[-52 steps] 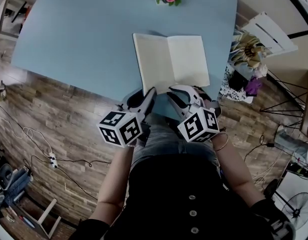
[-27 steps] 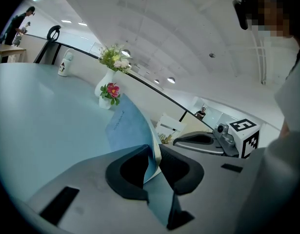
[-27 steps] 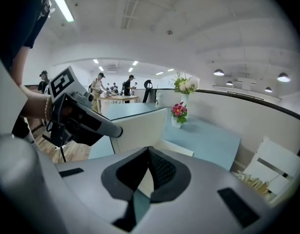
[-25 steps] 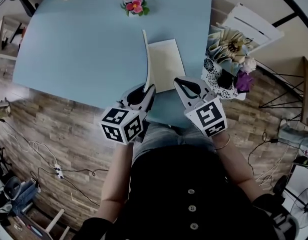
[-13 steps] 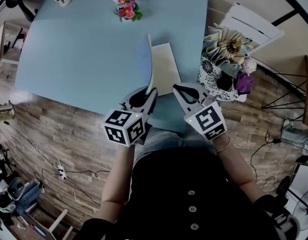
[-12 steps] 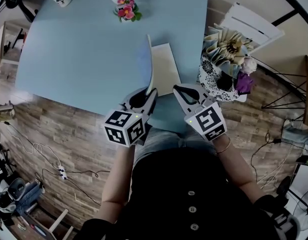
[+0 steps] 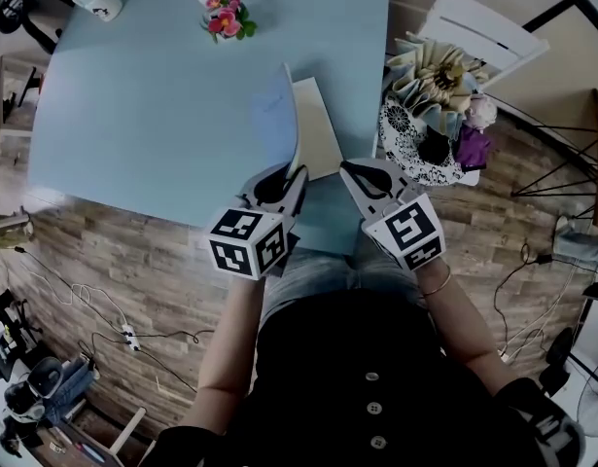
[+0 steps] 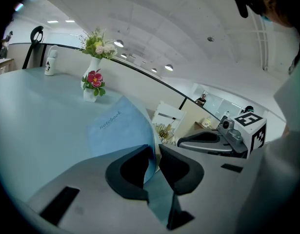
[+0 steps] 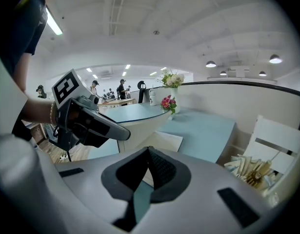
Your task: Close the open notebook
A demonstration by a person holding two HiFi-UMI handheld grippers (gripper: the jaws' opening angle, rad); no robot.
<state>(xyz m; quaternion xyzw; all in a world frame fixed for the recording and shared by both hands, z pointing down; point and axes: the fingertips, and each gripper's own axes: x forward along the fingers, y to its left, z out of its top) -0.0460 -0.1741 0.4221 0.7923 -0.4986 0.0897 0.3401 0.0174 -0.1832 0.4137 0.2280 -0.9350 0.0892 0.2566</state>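
Head view: left forearm (image 7: 232, 334) and right forearm (image 7: 464, 334) stretched forward from the torso, side by side, ending at the 6 o'clock edge of the blue table (image 7: 133, 95). Left gripper (image 7: 297, 175) aimed toward 12 o'clock, marker cube nearest the body, clamped tight on the near edge of the notebook's (image 7: 316, 129) blue cover (image 7: 291, 115). Cover raised on edge, almost upright, above the cream page (image 7: 318, 139) lying flat near the table's 5 o'clock corner.

Left gripper view: both pads pressed onto the cover from either side, the word "notebook" readable on its outer face. Vase of flowers (image 8: 92, 84) far off toward 11 o'clock.

Right gripper (image 7: 347, 169) at 3 o'clock of the left one, near but apart, tips by the page's near edge. Right gripper view: pads brought together, nothing caught between them.
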